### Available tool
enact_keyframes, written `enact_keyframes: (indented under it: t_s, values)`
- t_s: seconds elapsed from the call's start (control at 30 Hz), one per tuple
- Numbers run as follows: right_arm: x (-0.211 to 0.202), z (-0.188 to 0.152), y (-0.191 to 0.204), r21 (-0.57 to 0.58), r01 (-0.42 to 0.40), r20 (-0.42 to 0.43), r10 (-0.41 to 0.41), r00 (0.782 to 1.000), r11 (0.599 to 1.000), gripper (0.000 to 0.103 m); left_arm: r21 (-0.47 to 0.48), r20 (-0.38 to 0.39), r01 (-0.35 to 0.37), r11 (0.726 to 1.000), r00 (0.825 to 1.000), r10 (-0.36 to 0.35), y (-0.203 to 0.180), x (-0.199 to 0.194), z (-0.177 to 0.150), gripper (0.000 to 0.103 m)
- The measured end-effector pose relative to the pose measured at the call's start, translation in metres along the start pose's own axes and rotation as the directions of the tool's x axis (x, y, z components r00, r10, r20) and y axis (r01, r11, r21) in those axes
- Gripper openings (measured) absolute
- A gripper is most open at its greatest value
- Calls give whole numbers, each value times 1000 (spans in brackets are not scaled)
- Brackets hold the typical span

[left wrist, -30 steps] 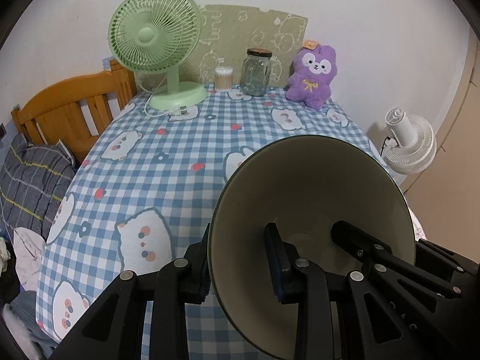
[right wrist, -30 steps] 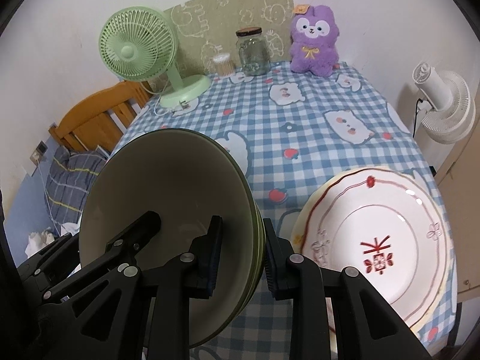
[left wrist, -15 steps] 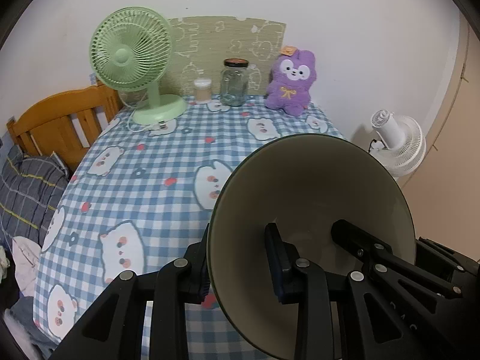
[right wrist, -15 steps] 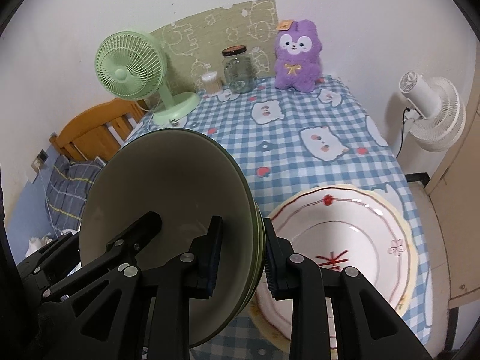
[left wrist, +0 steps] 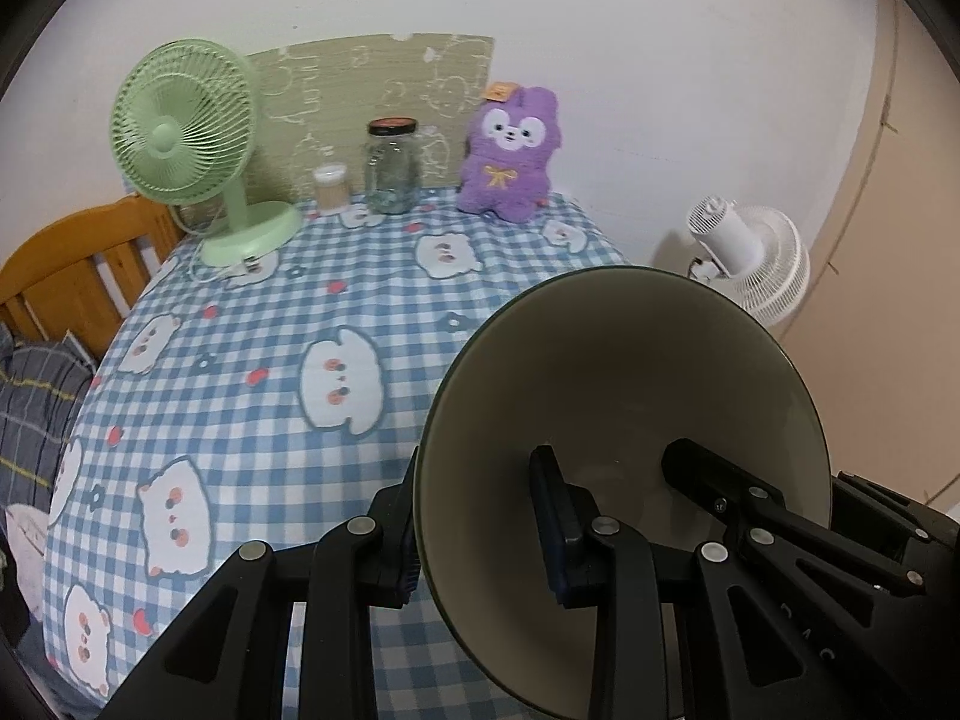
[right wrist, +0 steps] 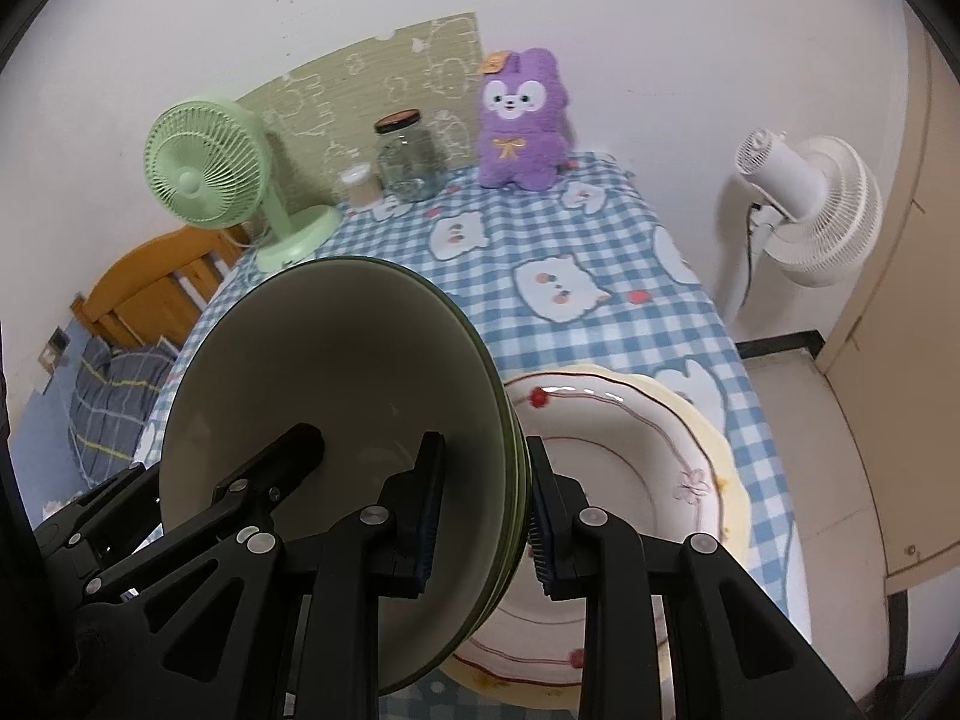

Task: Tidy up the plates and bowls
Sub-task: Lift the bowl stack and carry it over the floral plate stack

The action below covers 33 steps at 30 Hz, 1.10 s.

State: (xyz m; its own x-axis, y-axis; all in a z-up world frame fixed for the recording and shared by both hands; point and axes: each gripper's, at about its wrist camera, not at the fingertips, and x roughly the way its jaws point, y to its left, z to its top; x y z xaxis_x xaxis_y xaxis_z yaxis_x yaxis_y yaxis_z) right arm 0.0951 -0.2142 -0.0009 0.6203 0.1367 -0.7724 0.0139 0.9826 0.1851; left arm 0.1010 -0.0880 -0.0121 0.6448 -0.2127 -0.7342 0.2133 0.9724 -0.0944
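Green bowl [left wrist: 624, 396] in left gripper [left wrist: 480, 534], stacked bowls [right wrist: 336, 420] in right gripper [right wrist: 480, 510]

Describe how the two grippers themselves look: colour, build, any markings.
Both the left gripper and the right gripper are matte black plastic linkages of angular struts joined by round silver rivets. Their flat fingers carry dark blue ribbed pads. Faint embossed letters mark a left strut. No cables or sleeves show.

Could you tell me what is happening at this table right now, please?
A person is sorting dishes with two handheld grippers. Both grippers grip the same stack of green bowls from opposite sides of the rim: the left gripper has one finger inside and one outside, and so does the right gripper. The stack is tilted on edge above the checked tablecloth, beside a white patterned plate lying on the table.
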Motion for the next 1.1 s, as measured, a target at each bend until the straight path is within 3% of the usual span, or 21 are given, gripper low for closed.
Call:
enact_keyframes:
  t_s: [0.6, 1.1]
  values:
    - [12, -17, -47, 66, 63, -71, -59, 996, 996, 30, 34, -109, 63, 997, 992, -59, -38, 33, -11, 29]
    - [16, -18, -66, 102, 75, -87, -66, 994, 992, 30, 79, -126, 70, 994, 990, -60, -56, 44, -8, 29]
